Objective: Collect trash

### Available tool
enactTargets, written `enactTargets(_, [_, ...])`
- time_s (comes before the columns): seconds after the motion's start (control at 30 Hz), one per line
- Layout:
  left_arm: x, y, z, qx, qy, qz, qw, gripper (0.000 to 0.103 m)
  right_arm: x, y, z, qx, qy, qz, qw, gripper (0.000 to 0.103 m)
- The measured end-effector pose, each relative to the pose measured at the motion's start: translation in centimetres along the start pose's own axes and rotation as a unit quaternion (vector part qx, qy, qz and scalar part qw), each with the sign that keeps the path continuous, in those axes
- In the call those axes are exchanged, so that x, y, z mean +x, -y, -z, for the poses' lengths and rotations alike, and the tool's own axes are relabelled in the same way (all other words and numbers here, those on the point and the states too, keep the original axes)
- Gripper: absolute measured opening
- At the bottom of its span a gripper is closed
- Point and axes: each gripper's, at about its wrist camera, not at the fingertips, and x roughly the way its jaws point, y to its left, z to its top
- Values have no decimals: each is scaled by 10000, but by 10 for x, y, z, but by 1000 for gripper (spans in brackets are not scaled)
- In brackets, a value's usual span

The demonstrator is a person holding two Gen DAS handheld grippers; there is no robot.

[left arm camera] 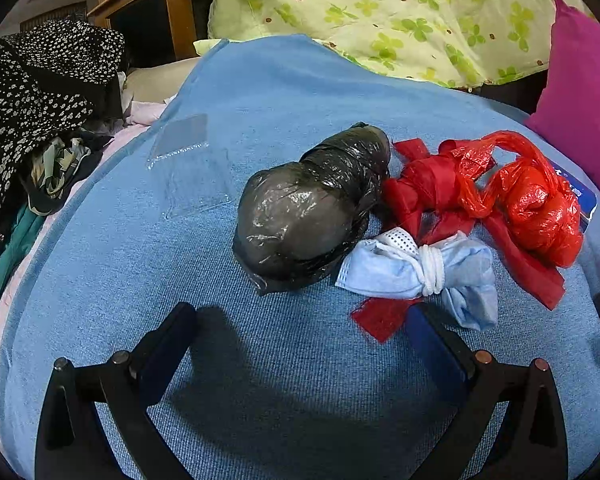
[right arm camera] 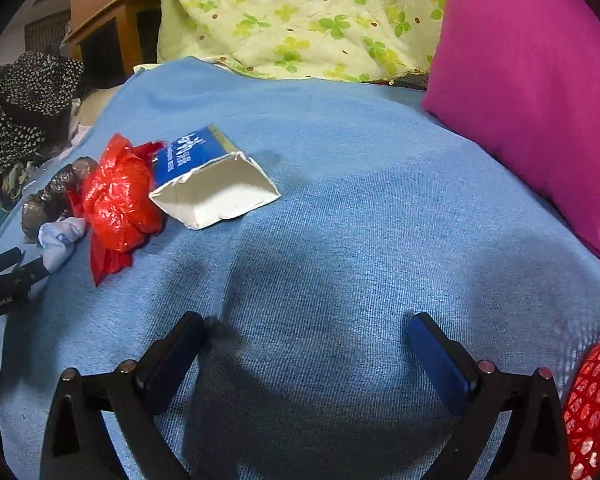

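Both claws spread wide, nothing held. Left claw (left arm camera: 300,320) poised just short of the black bag bundle (left arm camera: 312,208) and tied face mask (left arm camera: 420,268), mid-bed on the blue blanket (left arm camera: 300,88). Right claw (right arm camera: 306,332) over bare blanket; crushed carton (right arm camera: 216,184) ahead. Judged step: approach. Next: advance, close on one piece.

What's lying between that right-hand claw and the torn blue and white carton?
Nothing visible. Only bare blue blanket lies between the open right gripper and the carton. The red plastic bag touches the carton's far left side, out of the way.
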Motion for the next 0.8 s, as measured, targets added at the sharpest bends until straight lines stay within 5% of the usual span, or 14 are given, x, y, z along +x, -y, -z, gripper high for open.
enactTargets(0.8, [-1,0,1,-72,21,-17,10000,103,-2,-3,-1,-1,-72,55,10000,103])
